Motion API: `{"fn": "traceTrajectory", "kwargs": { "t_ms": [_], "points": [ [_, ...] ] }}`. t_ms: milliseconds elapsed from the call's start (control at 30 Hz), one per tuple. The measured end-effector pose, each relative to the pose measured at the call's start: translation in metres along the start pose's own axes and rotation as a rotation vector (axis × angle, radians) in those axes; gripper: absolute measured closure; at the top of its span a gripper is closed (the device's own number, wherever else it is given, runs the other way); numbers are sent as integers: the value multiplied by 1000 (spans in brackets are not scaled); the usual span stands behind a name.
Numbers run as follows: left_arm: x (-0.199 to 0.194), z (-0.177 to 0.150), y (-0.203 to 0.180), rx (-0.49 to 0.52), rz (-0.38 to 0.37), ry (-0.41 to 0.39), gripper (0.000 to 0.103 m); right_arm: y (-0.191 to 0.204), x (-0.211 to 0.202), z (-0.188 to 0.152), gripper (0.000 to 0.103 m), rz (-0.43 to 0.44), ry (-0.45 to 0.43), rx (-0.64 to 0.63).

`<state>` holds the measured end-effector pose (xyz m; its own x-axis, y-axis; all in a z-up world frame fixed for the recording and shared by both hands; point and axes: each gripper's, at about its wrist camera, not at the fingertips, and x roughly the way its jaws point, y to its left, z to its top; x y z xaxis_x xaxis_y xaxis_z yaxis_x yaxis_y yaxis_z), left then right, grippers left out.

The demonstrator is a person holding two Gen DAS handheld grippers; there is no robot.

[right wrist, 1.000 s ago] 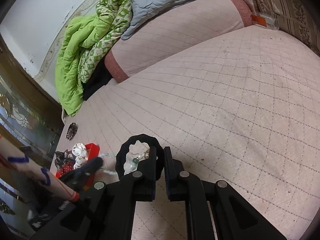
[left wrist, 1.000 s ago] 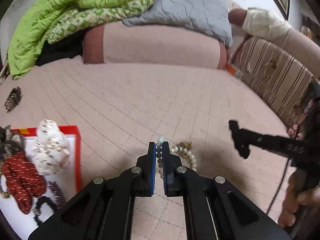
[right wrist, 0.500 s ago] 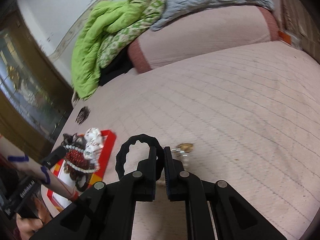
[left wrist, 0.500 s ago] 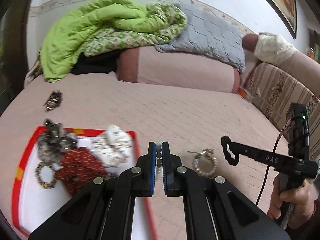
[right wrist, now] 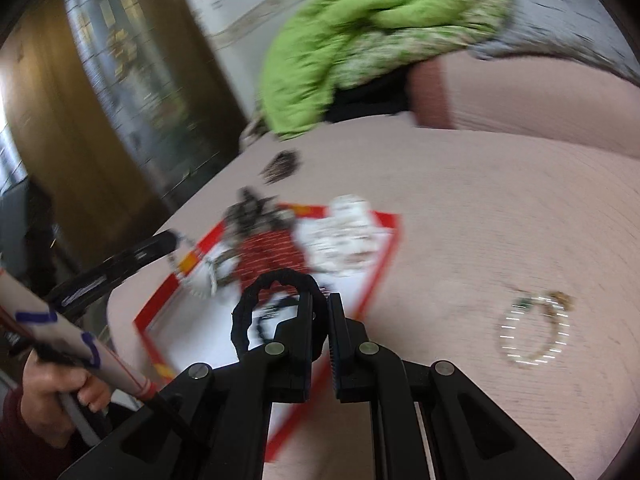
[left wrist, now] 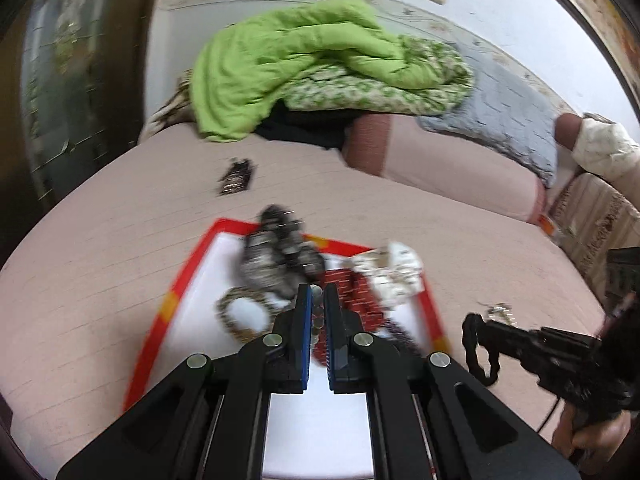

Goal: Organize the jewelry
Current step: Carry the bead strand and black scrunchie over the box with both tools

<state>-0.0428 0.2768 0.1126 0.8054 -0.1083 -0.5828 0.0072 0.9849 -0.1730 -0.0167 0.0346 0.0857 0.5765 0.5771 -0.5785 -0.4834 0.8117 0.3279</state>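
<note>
Bead string (left wrist: 317,312) sits pinched between the closed jaws of the left gripper (left wrist: 316,300), visible as a short column of pale beads in the slot; the pinch keeps a limp strand from slipping during carry. Black scrunchie (right wrist: 276,312) is clamped by the right gripper (right wrist: 320,300), jaws together on its band, the loop standing up toward 10 o'clock of the fingers. Both loads hang over the red-rimmed tray (left wrist: 180,292), presumably the collection point: it already holds a dark beaded bundle (left wrist: 276,256), a red patterned piece (left wrist: 352,292), a white piece (left wrist: 396,272) and a gold-toned bangle (left wrist: 240,312). Seen from the right wrist, one pearl bracelet (right wrist: 534,332) lies on the pink bedspread (left wrist: 100,280) at 3 o'clock of the gripper, well apart from the tray, not yet collected. A dark hair clip (left wrist: 237,176) lies at 11 o'clock beyond the tray. Frames are motion-blurred.
</note>
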Motion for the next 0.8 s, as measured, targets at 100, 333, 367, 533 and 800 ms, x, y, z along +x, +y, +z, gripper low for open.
{"fn": "traceTrajectory", "kwargs": {
  "t_ms": [100, 333, 367, 533, 800],
  "points": [
    [5, -5, 18, -40, 8, 24, 98, 27, 18, -3, 95, 45, 30, -43],
    [17, -12, 38, -74, 39, 65, 98, 63, 62, -13, 95, 57, 106, -117],
    [19, -12, 39, -73, 41, 68, 98, 64, 64, -13, 95, 56, 110, -116],
    [26, -11, 38, -50, 55, 81, 98, 66, 81, -16, 95, 34, 149, -92],
    [31, -13, 34, 3, 95, 93, 97, 62, 96, -17, 95, 9, 191, -78]
  ]
}}
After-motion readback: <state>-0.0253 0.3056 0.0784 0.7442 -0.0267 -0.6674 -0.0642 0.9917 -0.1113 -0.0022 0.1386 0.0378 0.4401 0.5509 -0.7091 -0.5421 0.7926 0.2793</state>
